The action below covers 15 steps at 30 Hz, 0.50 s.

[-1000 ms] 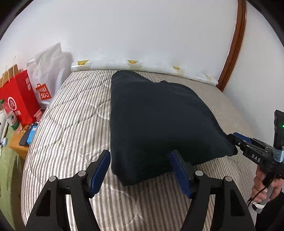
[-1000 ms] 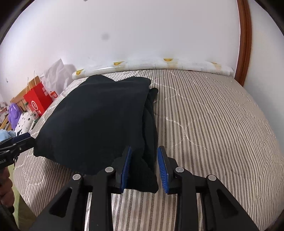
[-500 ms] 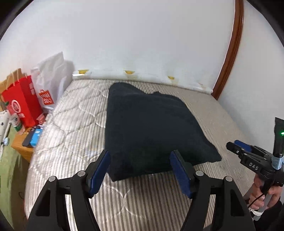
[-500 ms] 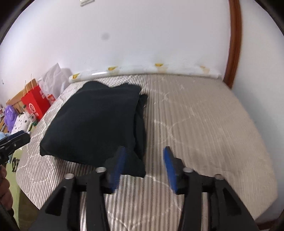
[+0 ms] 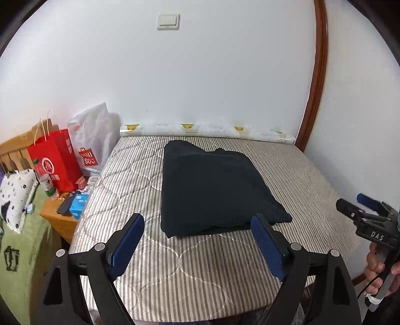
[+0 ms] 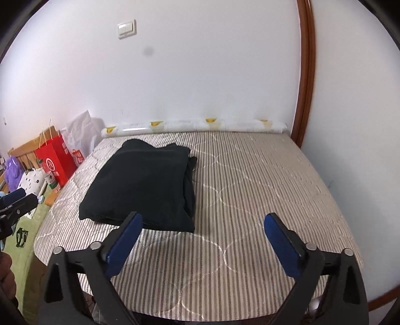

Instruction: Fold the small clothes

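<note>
A: Where's the garment rn?

B: Dark garment (image 5: 212,190) lies folded in a thick rectangle on the striped mattress (image 5: 287,175), left of center from the right wrist view, w/ layered edges showing along its right side (image 6: 188,185). Nothing's touching it.

A: Left claw?

B: Left claw (image 5: 197,240) has its blue pads spread wide apart, nothing between them, above the near part of the mattress. Garment's near edge sits just beyond the pads.

A: Right claw?

B: Right claw (image 6: 203,237) is spread wide too, holding nothing. Its left pad (image 6: 125,240) lines up w/ the garment's near right corner in the picture; can't tell if there's contact, looks apart. In the left wrist view the right claw (image 5: 355,205) shows at the far right, off the mattress edge, w/ a hand (image 5: 382,267) on its handle.

A: Anything else around?

B: Red paper bag (image 5: 56,160) and a white shopping bag (image 5: 92,142) left of the bed, beside a wooden nightstand (image 5: 57,217) w/ a blue box (image 5: 78,201) and a dark remote-like thing on it. A rolled white sheet w/ yellow marks (image 5: 207,130) runs along the wall at the far end of the mattress. Light switch (image 5: 168,22) up on the wall, wooden trim (image 5: 317,75) at right.
</note>
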Tool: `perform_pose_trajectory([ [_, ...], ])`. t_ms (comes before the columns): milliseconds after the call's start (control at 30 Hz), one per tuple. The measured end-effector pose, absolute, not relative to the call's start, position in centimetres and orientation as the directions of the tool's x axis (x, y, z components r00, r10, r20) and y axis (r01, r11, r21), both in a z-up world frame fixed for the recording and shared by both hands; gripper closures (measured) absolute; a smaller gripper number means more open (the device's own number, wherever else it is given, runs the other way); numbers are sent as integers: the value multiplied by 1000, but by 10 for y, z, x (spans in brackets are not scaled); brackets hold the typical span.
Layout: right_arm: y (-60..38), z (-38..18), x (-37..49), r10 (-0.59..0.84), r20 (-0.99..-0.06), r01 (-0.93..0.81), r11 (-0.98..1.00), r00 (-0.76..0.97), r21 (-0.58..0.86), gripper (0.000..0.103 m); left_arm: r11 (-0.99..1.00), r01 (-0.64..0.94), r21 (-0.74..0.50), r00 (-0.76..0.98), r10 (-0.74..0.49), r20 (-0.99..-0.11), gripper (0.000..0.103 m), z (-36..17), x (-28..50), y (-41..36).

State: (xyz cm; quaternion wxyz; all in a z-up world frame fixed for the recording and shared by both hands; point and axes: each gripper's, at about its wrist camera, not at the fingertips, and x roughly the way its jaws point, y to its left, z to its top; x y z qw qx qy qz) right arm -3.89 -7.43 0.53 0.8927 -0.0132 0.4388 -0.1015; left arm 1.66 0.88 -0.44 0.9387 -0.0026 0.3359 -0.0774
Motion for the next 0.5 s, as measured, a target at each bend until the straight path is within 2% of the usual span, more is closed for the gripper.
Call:
perform_pose_trajectory([
  [500,-73,12,-49,-209,-779,186,975,591,-120,3,989,140,-51,771,-141,-621,16,4,5,3],
])
